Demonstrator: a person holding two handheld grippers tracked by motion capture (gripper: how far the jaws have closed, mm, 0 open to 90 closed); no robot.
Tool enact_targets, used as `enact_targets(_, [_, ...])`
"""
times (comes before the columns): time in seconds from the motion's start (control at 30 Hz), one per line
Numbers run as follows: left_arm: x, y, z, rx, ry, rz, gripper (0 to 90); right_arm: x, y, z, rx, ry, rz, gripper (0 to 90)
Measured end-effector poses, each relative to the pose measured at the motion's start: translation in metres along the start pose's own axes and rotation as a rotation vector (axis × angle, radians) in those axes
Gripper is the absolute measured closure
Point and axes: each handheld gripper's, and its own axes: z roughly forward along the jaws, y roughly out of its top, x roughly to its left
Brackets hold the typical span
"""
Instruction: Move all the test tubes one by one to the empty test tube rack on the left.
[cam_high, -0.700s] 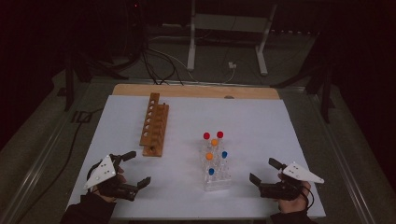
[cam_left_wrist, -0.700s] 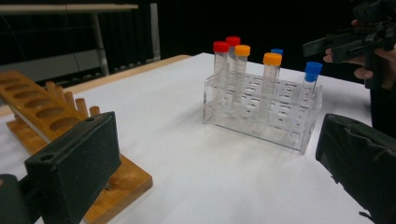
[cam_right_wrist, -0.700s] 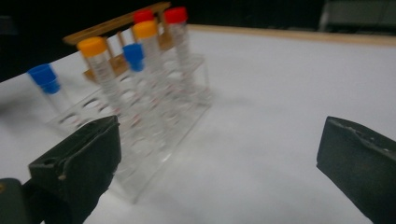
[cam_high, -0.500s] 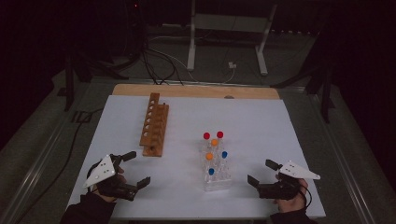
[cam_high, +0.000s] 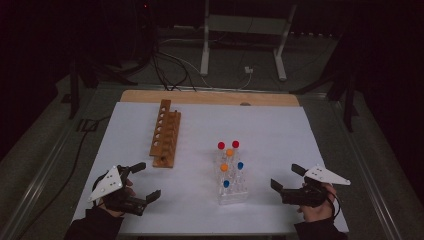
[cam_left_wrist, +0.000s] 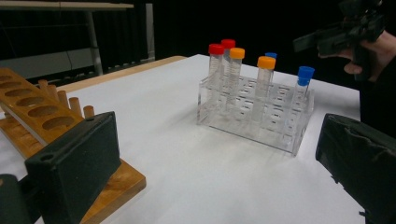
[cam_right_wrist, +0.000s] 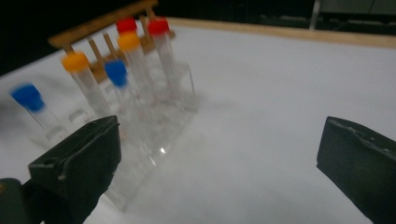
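Note:
A clear plastic tube rack (cam_high: 232, 192) stands right of the white mat's middle and holds several capped tubes with red, orange and blue caps. A wooden tube rack (cam_high: 165, 135) lies farther left and back, its holes bare. My left gripper (cam_high: 148, 181) rests open at the mat's front left, pointing toward the racks. In the left gripper view its jaws (cam_left_wrist: 219, 140) stand wide apart with nothing between them, the clear rack (cam_left_wrist: 254, 116) ahead. My right gripper (cam_high: 286, 176) is open at the front right, just right of the clear rack (cam_right_wrist: 154, 116), its jaws (cam_right_wrist: 219, 149) apart and bare.
The white mat (cam_high: 280, 130) covers a table whose wooden back edge (cam_high: 210, 97) shows behind it. Cables and a metal stand's legs (cam_high: 240, 55) lie on the dark floor beyond. The wooden rack (cam_left_wrist: 37, 107) sits close by my left jaw.
The right gripper has edged slightly away from the front edge, beside the clear rack. The left gripper has stayed put.

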Motion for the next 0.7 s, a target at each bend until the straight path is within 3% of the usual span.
enact_targets(0.23, [0.000,0.000,0.000,0.003,0.000,0.000,0.5,0.012,0.014,0.007,0.002,0.037,-0.046,0.0])
enact_targets(0.43, [0.000,0.000,0.000,0.000,-0.002,0.002,0.5,0.024,0.022,0.021,0.020,0.081,-0.046,0.0])
enact_targets(0.57, [0.000,0.000,0.000,0.000,-0.002,0.002,0.5,0.030,0.026,0.032,0.044,0.098,-0.009,0.0])
enact_targets(0.7, [0.000,0.000,0.000,-0.001,-0.005,0.002,0.5,0.036,0.029,0.040,0.067,0.117,-0.016,0.0])
